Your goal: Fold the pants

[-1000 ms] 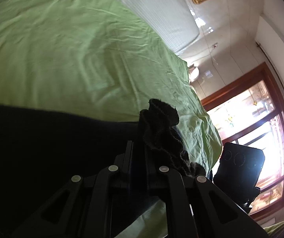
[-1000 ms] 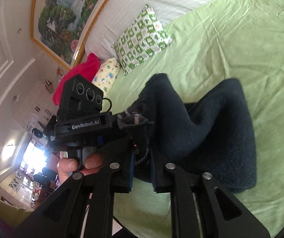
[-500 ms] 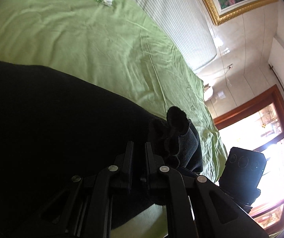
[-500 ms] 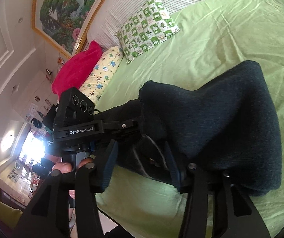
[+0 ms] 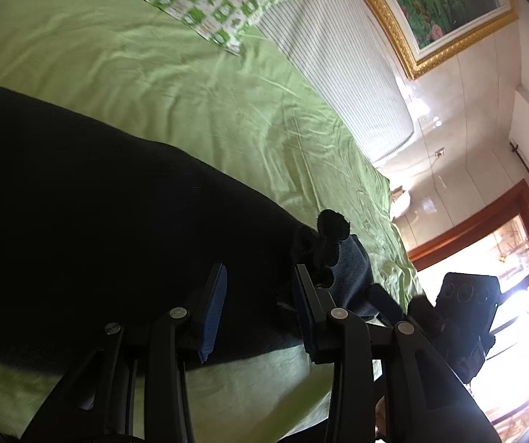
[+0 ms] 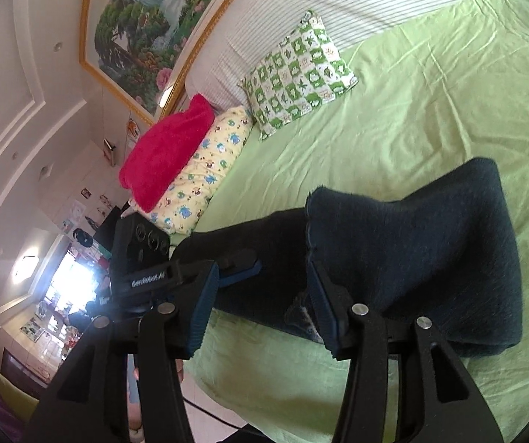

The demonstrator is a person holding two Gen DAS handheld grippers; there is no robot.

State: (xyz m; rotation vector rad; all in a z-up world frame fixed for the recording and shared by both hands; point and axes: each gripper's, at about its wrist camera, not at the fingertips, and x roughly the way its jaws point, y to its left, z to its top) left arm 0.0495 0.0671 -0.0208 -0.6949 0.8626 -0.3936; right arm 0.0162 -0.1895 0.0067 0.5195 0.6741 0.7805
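Observation:
Dark navy fleece pants (image 5: 98,221) lie folded on the green bed sheet near the bed's front edge; in the right wrist view the pants (image 6: 412,243) show a folded upper layer with a bunched edge. My left gripper (image 5: 259,291) is open, its jaws apart over the cloth, a crumpled end of fabric (image 5: 329,240) resting by the right finger. My right gripper (image 6: 260,295) is open over the same fold, holding nothing. Each gripper shows in the other's view: the right one (image 5: 463,313), the left one (image 6: 146,258).
The green sheet (image 6: 430,103) covers the bed. A green-patterned pillow (image 6: 297,74), a yellow pillow (image 6: 205,170) and a red blanket (image 6: 168,147) lie at the striped headboard (image 5: 338,66). The bed edge (image 6: 301,398) is close below the grippers. A window (image 5: 504,258) glares.
Both grippers were shut on the pants' bunched edge and have opened, the right first, then the left. The fabric has dropped flat onto the bed.

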